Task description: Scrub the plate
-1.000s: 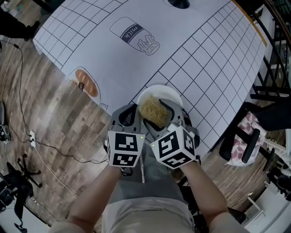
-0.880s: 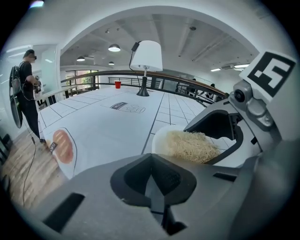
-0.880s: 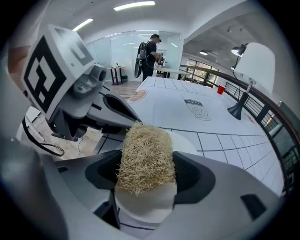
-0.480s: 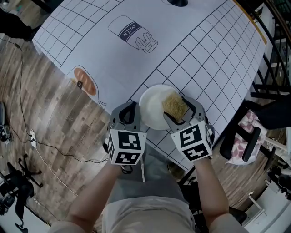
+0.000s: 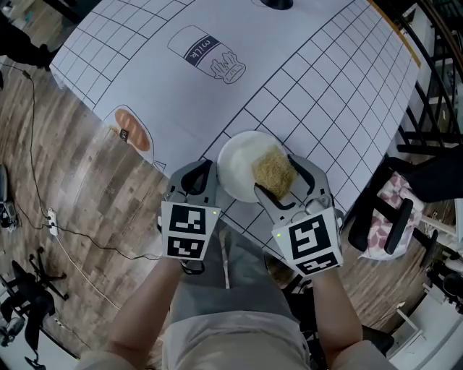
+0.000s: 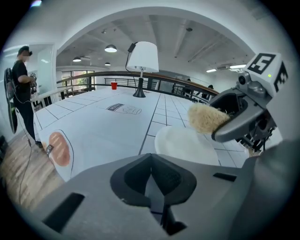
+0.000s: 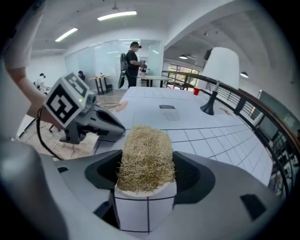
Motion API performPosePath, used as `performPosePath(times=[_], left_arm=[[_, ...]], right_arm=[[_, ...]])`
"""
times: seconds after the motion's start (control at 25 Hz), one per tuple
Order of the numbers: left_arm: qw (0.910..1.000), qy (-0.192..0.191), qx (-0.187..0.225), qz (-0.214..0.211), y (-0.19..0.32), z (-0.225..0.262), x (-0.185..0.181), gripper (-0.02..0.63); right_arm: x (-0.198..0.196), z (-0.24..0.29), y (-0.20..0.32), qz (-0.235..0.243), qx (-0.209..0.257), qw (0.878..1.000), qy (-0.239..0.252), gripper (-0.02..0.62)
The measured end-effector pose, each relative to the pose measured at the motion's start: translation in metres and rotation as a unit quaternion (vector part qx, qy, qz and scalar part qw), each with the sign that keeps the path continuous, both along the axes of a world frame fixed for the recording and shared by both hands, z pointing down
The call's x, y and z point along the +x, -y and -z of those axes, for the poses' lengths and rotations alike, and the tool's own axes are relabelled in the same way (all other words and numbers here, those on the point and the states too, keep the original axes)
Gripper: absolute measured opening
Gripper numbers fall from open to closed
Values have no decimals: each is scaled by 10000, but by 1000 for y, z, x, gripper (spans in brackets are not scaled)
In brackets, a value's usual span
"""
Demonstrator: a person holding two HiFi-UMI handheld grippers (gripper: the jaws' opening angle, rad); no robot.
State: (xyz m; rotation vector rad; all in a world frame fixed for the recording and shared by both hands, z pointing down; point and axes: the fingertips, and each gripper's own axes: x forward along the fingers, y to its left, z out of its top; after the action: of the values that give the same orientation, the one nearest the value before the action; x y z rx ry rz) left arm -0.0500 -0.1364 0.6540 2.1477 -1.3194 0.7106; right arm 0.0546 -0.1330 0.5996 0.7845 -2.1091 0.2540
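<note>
A white plate (image 5: pixel 235 162) lies on the gridded mat near the table's front edge. My right gripper (image 5: pixel 282 178) is shut on a tan fibrous scrub pad (image 5: pixel 273 171), which rests on the plate's right half. In the right gripper view the pad (image 7: pixel 146 157) fills the gap between the jaws. My left gripper (image 5: pixel 200 173) sits just left of the plate, apart from its rim, jaws shut with nothing between them. The left gripper view shows its shut jaws (image 6: pixel 151 161), with the plate (image 6: pixel 185 146) and pad (image 6: pixel 205 117) ahead to the right.
The white mat (image 5: pixel 311 87) carries a milk drawing (image 5: pixel 206 54) and a bread drawing (image 5: pixel 132 130). A lamp base (image 5: pixel 273 3) stands at the far edge. Wood floor with cables (image 5: pixel 65 224) lies to the left, a chair with cloth (image 5: pixel 391 217) to the right. A person (image 7: pixel 132 65) stands far off.
The right gripper carried the scrub pad across the plate from its near-left part to the right, then slightly back. The left gripper eased a little left, off the plate's edge.
</note>
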Motion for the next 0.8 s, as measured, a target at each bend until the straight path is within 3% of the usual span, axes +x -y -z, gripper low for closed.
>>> performPosePath(times=[0.16,0.32,0.44,0.8], left_arm=[[9994,-343,15,-109,0,5,4,15],[9985,-62,65,-537,1,5,20,15],[9976,298,-46,-631,-1,-3,22,15],[9975,445,5,-543,-1,-5,22,15]], right_arm=[[-28,-20,-34,676,-359,9963,-384,321],[-46,-40,-53,891,-612,9929,-498,321],[-48,-48,-55,901,-611,9928,-495,321],[-14,-42,-48,601,-487,9955,-549,321]])
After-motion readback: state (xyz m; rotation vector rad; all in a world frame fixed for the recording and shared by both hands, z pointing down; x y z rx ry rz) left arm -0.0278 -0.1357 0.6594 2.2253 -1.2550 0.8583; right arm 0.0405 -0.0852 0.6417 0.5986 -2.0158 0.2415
